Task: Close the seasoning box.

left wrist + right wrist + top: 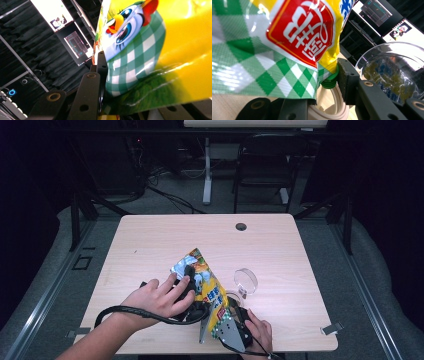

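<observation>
Snack bag (274, 45) between both tongs, held up off the surface | left tongs (192, 292) clamped on its upper part | right tongs (322, 82) clamped on its lower corner | step: tipping toward glass bowl (245, 281) just beyond right tongs | next, likely: tear open, steady grip.

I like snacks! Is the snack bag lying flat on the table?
No, both grippers hold the snack bag up above the table.
</observation>
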The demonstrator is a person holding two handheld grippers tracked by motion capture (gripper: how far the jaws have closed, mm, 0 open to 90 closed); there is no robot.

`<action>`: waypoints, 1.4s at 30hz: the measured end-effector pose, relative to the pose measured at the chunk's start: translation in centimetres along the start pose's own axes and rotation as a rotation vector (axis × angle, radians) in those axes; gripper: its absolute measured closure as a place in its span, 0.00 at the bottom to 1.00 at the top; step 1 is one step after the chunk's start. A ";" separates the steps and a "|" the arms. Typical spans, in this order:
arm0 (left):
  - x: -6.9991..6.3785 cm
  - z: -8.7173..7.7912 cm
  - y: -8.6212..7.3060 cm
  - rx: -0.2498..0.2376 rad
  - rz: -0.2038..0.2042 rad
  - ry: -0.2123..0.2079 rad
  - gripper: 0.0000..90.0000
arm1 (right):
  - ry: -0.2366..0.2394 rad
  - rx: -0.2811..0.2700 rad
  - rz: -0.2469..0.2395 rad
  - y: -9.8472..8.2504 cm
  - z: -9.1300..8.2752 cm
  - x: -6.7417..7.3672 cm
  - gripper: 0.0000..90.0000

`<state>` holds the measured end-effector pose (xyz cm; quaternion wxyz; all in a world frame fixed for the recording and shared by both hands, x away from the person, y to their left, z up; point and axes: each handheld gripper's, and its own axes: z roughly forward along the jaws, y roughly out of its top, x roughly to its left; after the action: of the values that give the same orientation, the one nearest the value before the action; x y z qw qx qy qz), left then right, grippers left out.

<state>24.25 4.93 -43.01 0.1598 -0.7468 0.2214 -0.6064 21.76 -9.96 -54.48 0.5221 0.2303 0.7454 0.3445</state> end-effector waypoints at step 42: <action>0.1 0.1 0.2 -0.014 -0.010 0.000 0.88 | 0.008 0.004 0.005 -0.1 0.1 0.0 0.79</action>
<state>24.31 4.72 -43.03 0.1515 -0.7489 0.2222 -0.6056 21.89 -9.99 -54.54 0.5176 0.2320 0.7477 0.3452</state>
